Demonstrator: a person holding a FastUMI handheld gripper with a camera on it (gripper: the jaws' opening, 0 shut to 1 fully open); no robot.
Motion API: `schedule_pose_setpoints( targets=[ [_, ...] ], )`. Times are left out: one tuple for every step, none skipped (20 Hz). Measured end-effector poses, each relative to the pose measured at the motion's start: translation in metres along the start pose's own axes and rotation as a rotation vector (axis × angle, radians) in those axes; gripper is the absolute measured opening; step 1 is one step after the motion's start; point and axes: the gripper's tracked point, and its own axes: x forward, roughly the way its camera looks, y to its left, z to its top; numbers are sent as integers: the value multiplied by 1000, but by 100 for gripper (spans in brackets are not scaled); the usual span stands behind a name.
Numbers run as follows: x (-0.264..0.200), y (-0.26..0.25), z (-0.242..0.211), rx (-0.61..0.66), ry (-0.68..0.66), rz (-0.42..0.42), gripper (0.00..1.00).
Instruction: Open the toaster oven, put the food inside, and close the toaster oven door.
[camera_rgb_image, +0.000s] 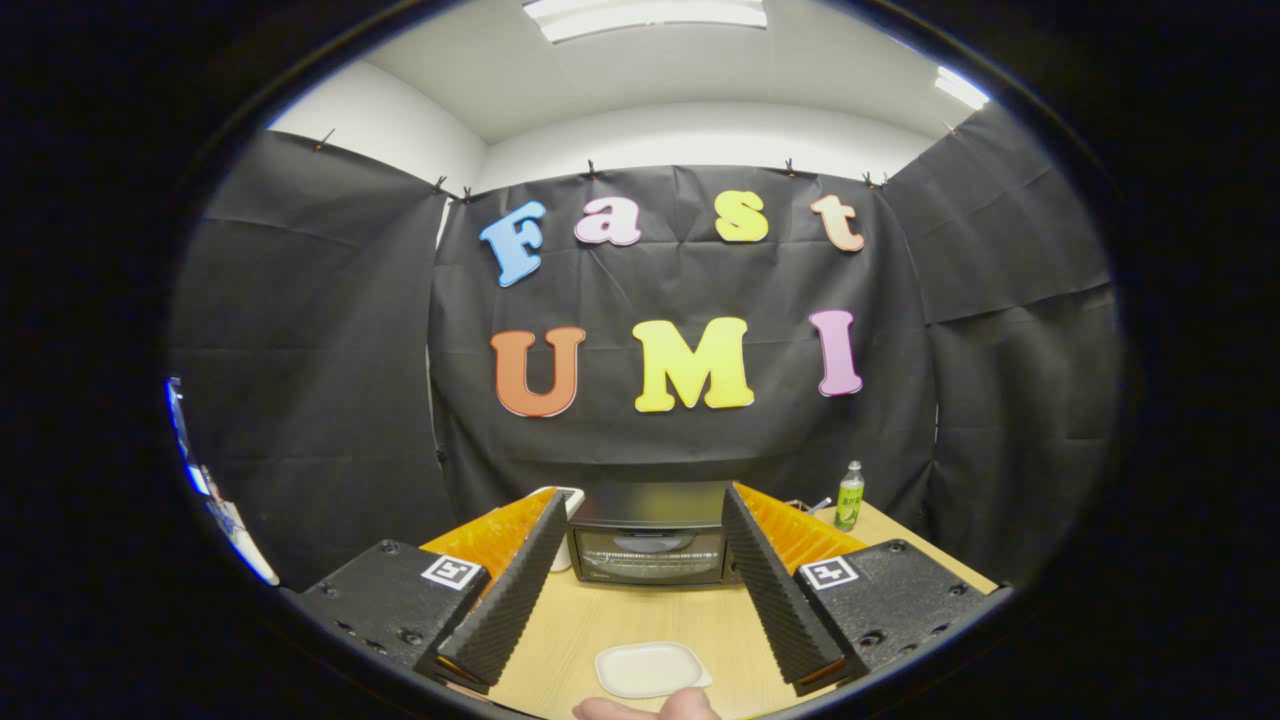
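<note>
Beyond wide-open, empty tongs (645, 540): closed toaster oven (650, 545) on table (560, 630); white plate (650, 668) nearer.

We see the toaster oven (650, 545) only in part, since the spread fingers of the gripper (645, 515) cover both its sides, and through its closed glass door we cannot tell what lies inside. The white object (566, 525) behind the left finger is mostly hidden and we cannot name it. A hand (650, 707) is cut off at the bottom, overlapping the near rim of the white plate (650, 668). The label on the green bottle (850, 497) is too small for us to make out.
</note>
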Motion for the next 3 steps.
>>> schedule_pose_setpoints(
  targets=[
    [1,0,-1,0,1,-1,100],
    [1,0,-1,1,0,-1,100],
    [1,0,-1,1,1,0,100]
  ],
)
